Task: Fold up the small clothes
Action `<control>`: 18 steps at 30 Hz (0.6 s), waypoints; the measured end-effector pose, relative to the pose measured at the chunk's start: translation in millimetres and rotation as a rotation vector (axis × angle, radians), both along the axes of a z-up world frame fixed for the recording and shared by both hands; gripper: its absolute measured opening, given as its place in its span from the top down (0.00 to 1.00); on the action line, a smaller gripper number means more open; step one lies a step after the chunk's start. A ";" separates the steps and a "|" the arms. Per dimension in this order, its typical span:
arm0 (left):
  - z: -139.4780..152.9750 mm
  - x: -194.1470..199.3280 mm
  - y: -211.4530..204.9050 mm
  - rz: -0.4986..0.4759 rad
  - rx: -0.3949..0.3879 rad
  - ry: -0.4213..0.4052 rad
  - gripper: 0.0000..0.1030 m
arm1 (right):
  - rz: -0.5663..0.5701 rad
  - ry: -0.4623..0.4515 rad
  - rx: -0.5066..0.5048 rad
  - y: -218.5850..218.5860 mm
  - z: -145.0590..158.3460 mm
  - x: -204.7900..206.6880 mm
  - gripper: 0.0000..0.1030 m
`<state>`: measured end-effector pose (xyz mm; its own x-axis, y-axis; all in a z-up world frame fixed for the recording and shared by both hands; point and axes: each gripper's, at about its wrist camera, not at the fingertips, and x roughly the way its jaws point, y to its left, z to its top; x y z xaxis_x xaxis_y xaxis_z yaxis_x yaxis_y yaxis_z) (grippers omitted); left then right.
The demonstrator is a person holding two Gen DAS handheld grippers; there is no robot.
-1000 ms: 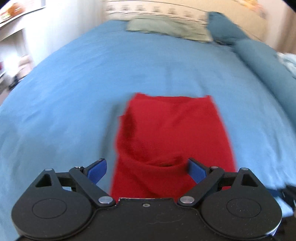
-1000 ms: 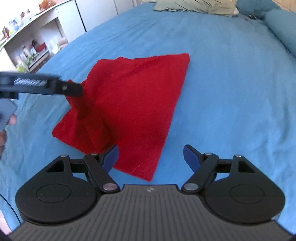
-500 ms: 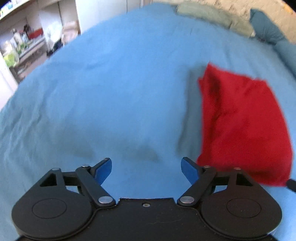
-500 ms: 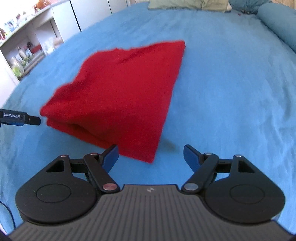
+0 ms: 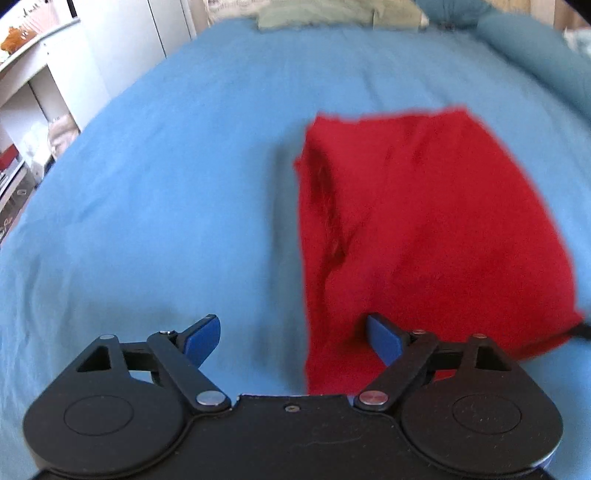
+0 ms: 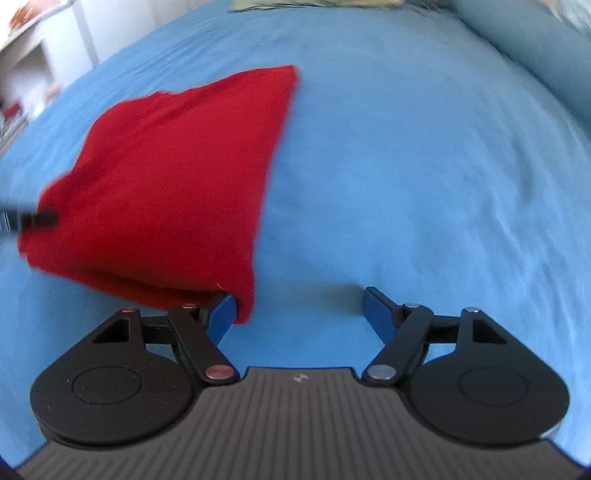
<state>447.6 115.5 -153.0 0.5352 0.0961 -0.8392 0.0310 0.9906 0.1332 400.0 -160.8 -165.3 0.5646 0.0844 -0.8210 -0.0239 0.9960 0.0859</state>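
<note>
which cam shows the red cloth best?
Right wrist: the red cloth sits nearly whole on the blue sheet, with its outline and near fold showing, only its left edge crossed by a dark blur. Left wrist shows it larger, with side folds, but the finger covers its near part.

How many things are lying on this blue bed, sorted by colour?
Red: 1, the folded red cloth in the middle of the bed.
Pale green: 1, a pillow at the far end.
Blue: 1, a long bolster along the far right side.
Total: 3.
</note>
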 end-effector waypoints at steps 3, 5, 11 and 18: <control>-10.4 -10.5 12.3 0.003 -0.021 -0.012 0.07 | 0.022 -0.002 -0.002 -6.3 -2.1 -4.7 0.13; -10.8 -14.2 17.3 0.001 -0.028 -0.011 0.07 | 0.058 -0.002 -0.022 -5.4 -0.8 -5.5 0.13; 22.3 -20.5 14.1 -0.053 0.009 -0.032 0.09 | 0.138 0.081 -0.013 -14.9 19.8 -5.1 0.11; 46.4 45.1 35.3 -0.114 -0.307 0.045 0.03 | 0.096 0.072 0.246 -37.1 73.2 26.1 0.00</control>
